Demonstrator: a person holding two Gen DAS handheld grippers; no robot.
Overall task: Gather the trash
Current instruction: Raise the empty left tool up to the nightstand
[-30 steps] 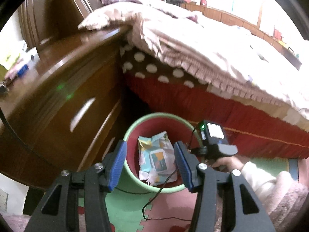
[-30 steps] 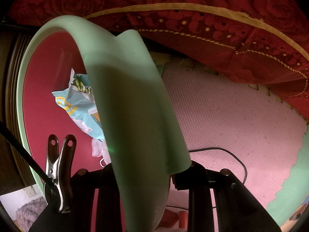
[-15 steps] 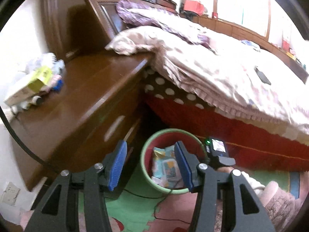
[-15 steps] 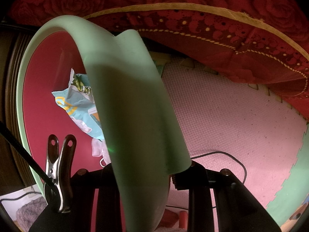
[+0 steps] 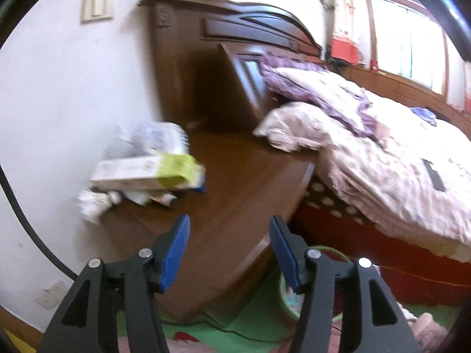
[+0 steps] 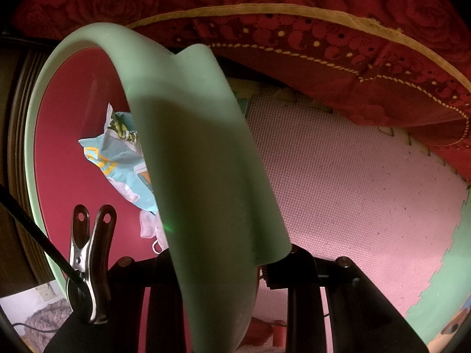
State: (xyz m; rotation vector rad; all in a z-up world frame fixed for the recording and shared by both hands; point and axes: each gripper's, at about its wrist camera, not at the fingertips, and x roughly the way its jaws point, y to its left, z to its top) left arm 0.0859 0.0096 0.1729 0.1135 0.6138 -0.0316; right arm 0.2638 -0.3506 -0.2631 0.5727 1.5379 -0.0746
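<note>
Bedside table point(image 5: 235, 194); left gripper point(image 5: 229, 250) empty, jaws just widened.

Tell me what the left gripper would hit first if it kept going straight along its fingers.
Most likely the bare top of the wooden nightstand: the left gripper, open and empty, its jaws just widened, points down at it. The pile of trash lies left of that line. Depth is unclear.

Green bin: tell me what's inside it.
Inside the green bin lies a crumpled light-blue wrapper with a pale plastic scrap below it. The near wall hides the rest.
</note>
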